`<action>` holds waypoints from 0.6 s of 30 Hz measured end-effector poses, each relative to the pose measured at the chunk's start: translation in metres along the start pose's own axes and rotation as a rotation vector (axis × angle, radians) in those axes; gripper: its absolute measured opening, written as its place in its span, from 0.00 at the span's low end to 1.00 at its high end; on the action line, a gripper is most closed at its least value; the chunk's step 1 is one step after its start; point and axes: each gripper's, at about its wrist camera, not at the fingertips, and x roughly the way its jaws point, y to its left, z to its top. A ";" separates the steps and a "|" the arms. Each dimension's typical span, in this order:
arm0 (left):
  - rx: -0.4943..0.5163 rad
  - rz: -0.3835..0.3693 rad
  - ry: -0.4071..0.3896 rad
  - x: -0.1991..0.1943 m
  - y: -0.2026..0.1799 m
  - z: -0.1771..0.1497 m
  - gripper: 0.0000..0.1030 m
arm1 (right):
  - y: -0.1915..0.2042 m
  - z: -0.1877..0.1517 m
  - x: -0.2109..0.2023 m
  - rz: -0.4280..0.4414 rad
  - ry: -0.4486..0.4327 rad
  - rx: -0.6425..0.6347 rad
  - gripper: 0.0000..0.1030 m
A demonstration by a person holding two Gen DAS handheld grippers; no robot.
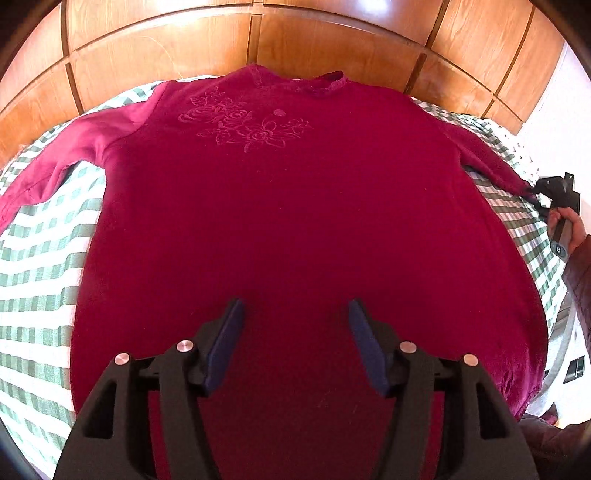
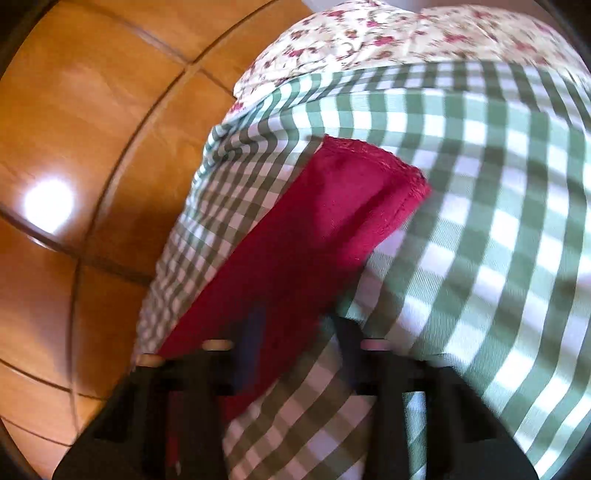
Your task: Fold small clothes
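Observation:
A dark red long-sleeved sweater point(image 1: 288, 206) with an embroidered flower motif lies flat, front up, on a green checked cloth point(image 1: 40, 258), neck at the far end. My left gripper point(image 1: 295, 306) hovers over the sweater's lower body, open, with nothing between its blue pads. At the far right my right gripper point(image 1: 537, 194) meets the end of the right sleeve, held by a hand point(image 1: 574, 229). In the right wrist view the sleeve point(image 2: 332, 206) runs from between the blurred fingers of the right gripper point(image 2: 299, 325) out to its cuff. The gripper is shut on the sleeve.
Wooden panels point(image 1: 166, 48) rise behind the bed, and appear again as the wooden panels point(image 2: 92, 110) at the left. A floral fabric point(image 2: 406, 33) lies beyond the checked cloth point(image 2: 461, 184). The left sleeve point(image 1: 55, 162) stretches out to the left edge.

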 end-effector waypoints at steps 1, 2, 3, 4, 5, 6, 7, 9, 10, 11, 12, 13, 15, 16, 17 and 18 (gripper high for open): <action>-0.002 -0.001 0.001 0.000 0.000 0.000 0.58 | 0.000 -0.001 -0.007 -0.023 -0.017 -0.033 0.05; -0.006 -0.004 0.001 0.001 0.001 0.001 0.58 | -0.002 0.000 -0.016 -0.040 -0.047 -0.067 0.05; -0.011 -0.007 0.002 0.001 0.002 0.001 0.59 | -0.007 -0.001 -0.023 -0.052 -0.062 -0.072 0.05; -0.014 -0.010 0.003 0.001 0.003 0.001 0.60 | -0.016 -0.001 -0.025 -0.083 -0.064 -0.065 0.05; -0.016 -0.014 0.004 0.002 0.003 0.001 0.60 | -0.028 -0.002 -0.021 -0.129 -0.052 -0.059 0.05; -0.013 -0.016 0.004 0.003 0.002 0.002 0.61 | -0.034 -0.004 -0.020 -0.124 -0.044 -0.056 0.05; -0.009 -0.016 0.005 0.003 0.002 0.002 0.61 | -0.037 -0.006 -0.020 -0.106 -0.050 -0.062 0.05; -0.008 -0.019 0.003 0.003 0.002 0.003 0.62 | -0.035 -0.006 -0.024 -0.101 -0.051 -0.077 0.05; -0.014 -0.025 0.001 0.003 0.003 0.004 0.62 | -0.035 -0.006 -0.025 -0.098 -0.047 -0.077 0.05; -0.020 -0.030 0.000 0.002 0.004 0.004 0.62 | -0.031 -0.004 -0.024 -0.105 -0.044 -0.083 0.05; -0.031 -0.039 -0.003 0.001 0.007 0.004 0.62 | -0.025 -0.004 -0.026 -0.113 -0.046 -0.100 0.05; -0.039 -0.046 -0.003 0.000 0.010 0.004 0.62 | -0.016 -0.001 -0.025 -0.109 -0.048 -0.107 0.05; -0.051 -0.058 -0.011 -0.002 0.014 0.005 0.62 | 0.002 0.001 -0.033 -0.068 -0.060 -0.126 0.05; -0.057 -0.062 -0.014 -0.003 0.014 0.006 0.62 | 0.014 0.001 -0.036 -0.043 -0.064 -0.143 0.05; -0.064 -0.066 -0.017 -0.003 0.014 0.007 0.62 | 0.032 -0.002 -0.042 -0.011 -0.069 -0.177 0.04; -0.074 -0.071 -0.021 -0.004 0.017 0.008 0.62 | 0.046 -0.004 -0.045 0.014 -0.069 -0.203 0.04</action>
